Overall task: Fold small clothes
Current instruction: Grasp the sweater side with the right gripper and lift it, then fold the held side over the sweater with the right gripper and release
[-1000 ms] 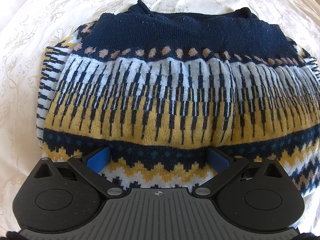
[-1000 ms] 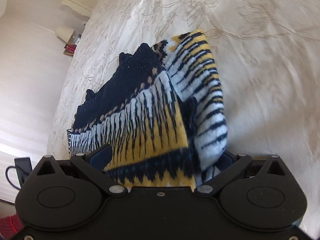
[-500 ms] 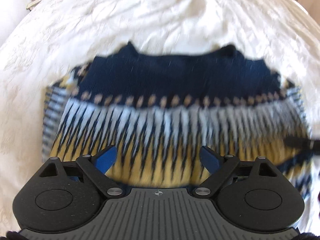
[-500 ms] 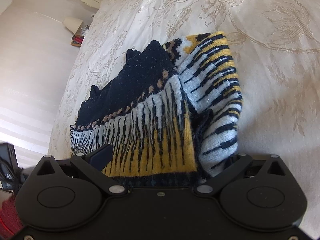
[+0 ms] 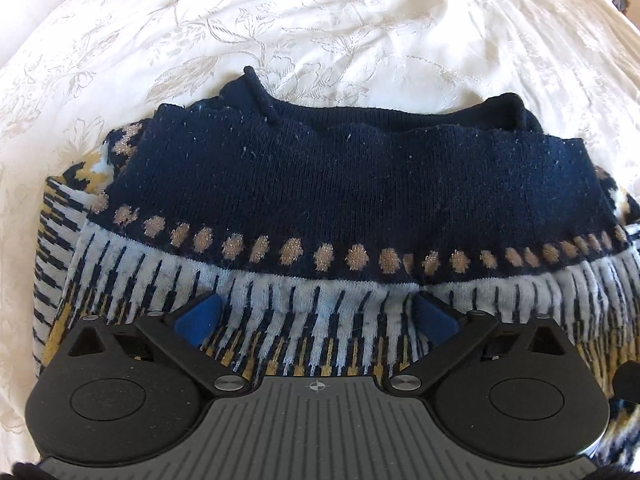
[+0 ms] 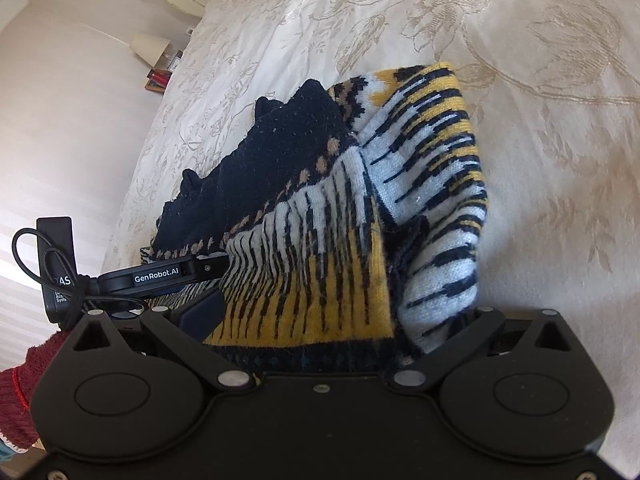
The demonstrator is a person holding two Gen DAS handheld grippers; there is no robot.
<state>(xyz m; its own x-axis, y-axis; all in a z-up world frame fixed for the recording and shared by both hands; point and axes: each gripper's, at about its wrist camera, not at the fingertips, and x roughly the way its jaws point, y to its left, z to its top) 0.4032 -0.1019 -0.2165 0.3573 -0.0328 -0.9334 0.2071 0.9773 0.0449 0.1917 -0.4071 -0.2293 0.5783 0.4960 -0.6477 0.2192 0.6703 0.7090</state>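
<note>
On the cream embroidered bedspread (image 5: 360, 40) lies the folded navy-white-yellow knitted sweater (image 5: 320, 200). Left gripper (image 5: 316, 316), jaws just reopened wide, now sits farther up it. Right gripper (image 6: 320, 320) unmoved, spread around sweater's edge.

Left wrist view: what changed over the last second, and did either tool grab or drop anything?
The left tool slid across the folded sweater from the zigzag hem band to the white-striped band. It now shows in the right wrist view. Its jaws dipped and reopened; they stand wide, gripping nothing. The right tool, sweater and bedspread stayed put; sweater still between the right jaws, grip unclear.
</note>
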